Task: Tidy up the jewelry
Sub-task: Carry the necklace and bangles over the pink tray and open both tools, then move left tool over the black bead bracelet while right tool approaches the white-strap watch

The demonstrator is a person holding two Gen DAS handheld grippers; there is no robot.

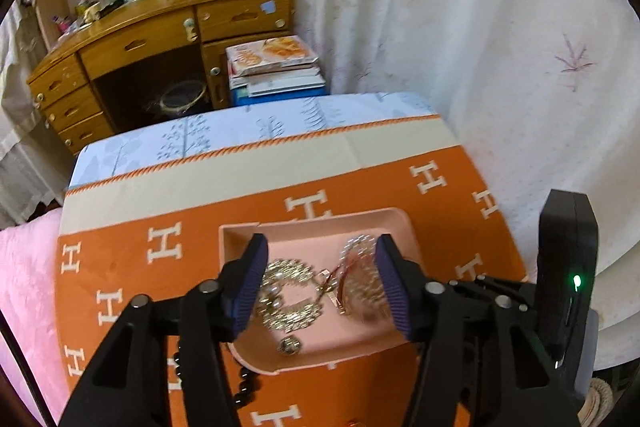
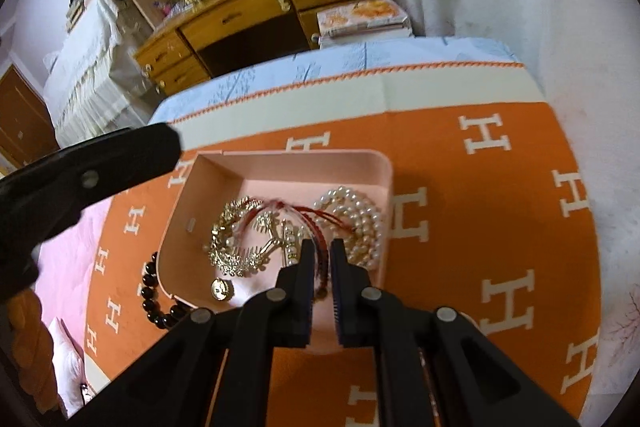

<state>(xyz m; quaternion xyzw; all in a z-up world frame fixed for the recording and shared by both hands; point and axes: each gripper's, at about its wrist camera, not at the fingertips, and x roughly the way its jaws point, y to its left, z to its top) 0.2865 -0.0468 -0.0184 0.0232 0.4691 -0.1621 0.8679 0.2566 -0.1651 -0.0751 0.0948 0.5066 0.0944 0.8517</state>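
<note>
Lying at the lower left of the right wrist view, a black bead bracelet (image 2: 154, 301) curls on the orange cloth (image 2: 460, 227), touching the outer wall of the pink tray (image 2: 376, 167). Inside the tray, from left to right, sit a gold filigree piece (image 2: 236, 247), a red cord (image 2: 316, 223) and a pearl bracelet (image 2: 356, 223); a small round gold piece (image 2: 221, 289) rests near the tray's lower edge. The right gripper (image 2: 320, 255) hangs over the tray with its tongs nearly together around the red cord; whether they pinch it is unclear. In the left wrist view, the left gripper (image 1: 320, 283) hovers above the tray, tongs apart, nothing between them.
</note>
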